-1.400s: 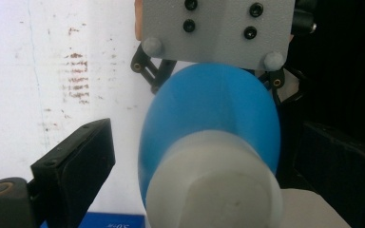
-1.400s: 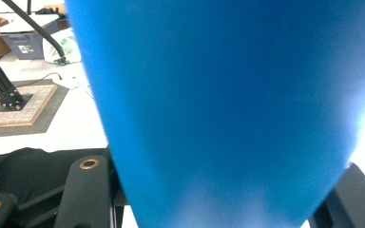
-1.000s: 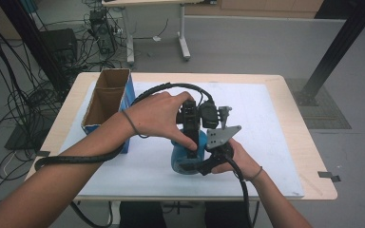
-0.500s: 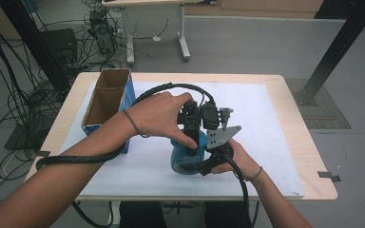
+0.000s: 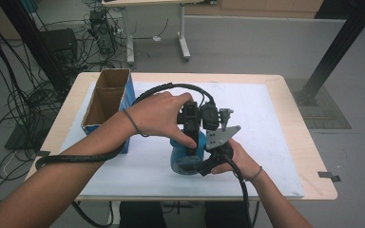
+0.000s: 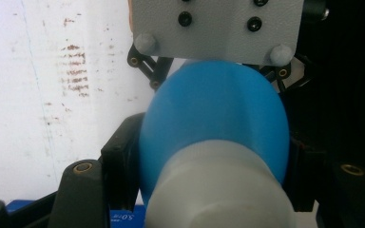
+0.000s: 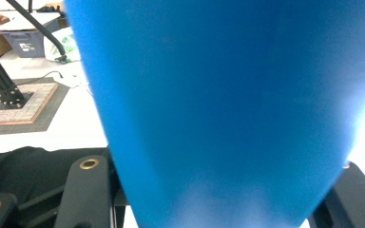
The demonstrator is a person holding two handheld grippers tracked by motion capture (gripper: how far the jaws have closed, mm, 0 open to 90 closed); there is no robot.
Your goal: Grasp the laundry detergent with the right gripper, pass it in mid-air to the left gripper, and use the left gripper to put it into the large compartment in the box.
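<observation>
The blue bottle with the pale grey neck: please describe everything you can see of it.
The blue bottle with the pale grey neck looks like matte plastic: a rounded blue body narrowing to a pale grey top. It sits on the white sheet over the wooden table, near the front edge. The left gripper, whose jaws have just been closing, clamps its upper part; the right gripper grips its body from the side.

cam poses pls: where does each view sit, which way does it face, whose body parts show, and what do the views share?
High view: above the person's side, facing forward and down on the table; both forearms, left gripper, right gripper.
Left gripper view: on the left gripper, looking along its jaws, shut on the blue bottle at its grey cap.
Right gripper view: on the right gripper, jaws shut on the bottle's body.
Shared: the blue bottle appears in all three.
</observation>
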